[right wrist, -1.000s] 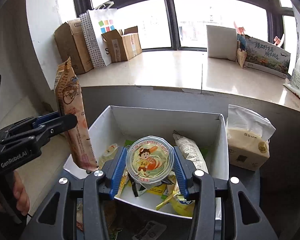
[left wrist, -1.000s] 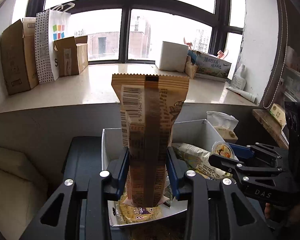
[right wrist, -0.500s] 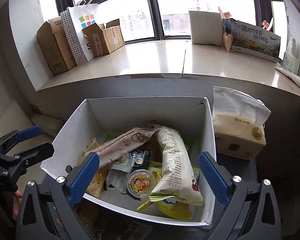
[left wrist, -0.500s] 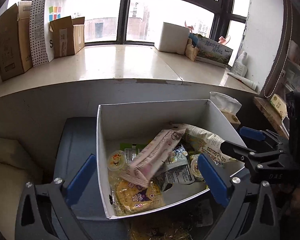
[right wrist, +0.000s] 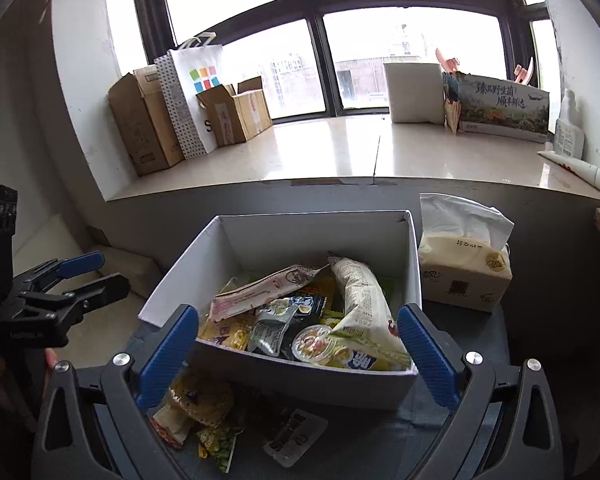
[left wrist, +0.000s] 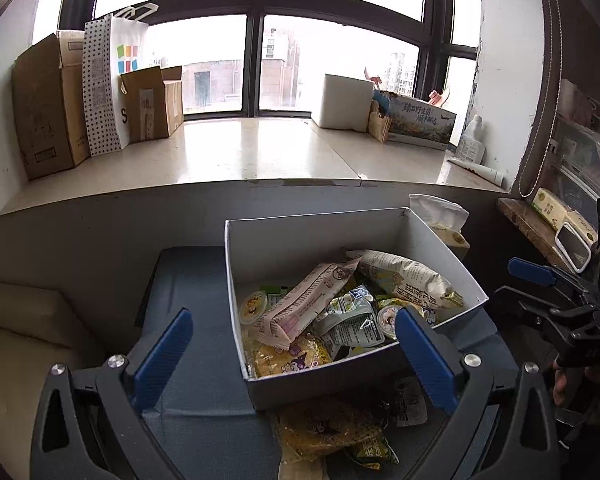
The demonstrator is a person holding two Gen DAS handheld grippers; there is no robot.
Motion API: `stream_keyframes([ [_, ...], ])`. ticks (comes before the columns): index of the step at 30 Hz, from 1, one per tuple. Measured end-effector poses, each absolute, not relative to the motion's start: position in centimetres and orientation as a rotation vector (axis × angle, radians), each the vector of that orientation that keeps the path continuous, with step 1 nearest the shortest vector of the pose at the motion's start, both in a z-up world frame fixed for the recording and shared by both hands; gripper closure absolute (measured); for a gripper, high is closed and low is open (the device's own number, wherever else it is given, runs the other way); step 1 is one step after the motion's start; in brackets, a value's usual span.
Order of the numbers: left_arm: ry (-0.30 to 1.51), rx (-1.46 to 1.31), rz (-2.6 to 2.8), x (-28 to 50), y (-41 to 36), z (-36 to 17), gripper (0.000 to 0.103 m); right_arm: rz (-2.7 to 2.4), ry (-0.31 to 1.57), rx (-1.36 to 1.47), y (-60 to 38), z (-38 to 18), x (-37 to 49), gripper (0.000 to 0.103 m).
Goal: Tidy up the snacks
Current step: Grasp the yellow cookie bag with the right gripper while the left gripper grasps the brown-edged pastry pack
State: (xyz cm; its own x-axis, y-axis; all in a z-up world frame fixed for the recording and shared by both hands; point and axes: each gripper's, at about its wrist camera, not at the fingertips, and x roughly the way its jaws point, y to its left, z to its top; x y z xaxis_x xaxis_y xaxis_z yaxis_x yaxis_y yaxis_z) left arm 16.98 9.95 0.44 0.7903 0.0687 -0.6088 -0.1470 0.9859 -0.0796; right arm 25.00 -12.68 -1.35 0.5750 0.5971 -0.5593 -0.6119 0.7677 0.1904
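Left tongs spread wide, released, holding nothing, right tongs likewise spread and empty, both poised before white rectangular cardboard box of packaged snacks.

Windowsill clutter behind the work spot
Cardboard boxes, a dotted bag and a white box lined the sill; tissues stood below

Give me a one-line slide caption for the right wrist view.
Right gripper open over a white box of snacks, loose packets in front, tissue pack beside it.
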Motion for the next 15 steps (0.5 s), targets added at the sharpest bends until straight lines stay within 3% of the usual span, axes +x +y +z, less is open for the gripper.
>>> stream_keyframes([
  [8,0.638,-0.144,0.101,7.0,8.8,-1.7,0.000,0.795,0.695,-0.041,-13.5,-6.0,17.0,0.001],
  [15,0.684,-0.208,0.145,2.5,9.3,-4.0,0.000,0.853,0.796,-0.057,-8.7,-10.7,15.6,0.001],
])
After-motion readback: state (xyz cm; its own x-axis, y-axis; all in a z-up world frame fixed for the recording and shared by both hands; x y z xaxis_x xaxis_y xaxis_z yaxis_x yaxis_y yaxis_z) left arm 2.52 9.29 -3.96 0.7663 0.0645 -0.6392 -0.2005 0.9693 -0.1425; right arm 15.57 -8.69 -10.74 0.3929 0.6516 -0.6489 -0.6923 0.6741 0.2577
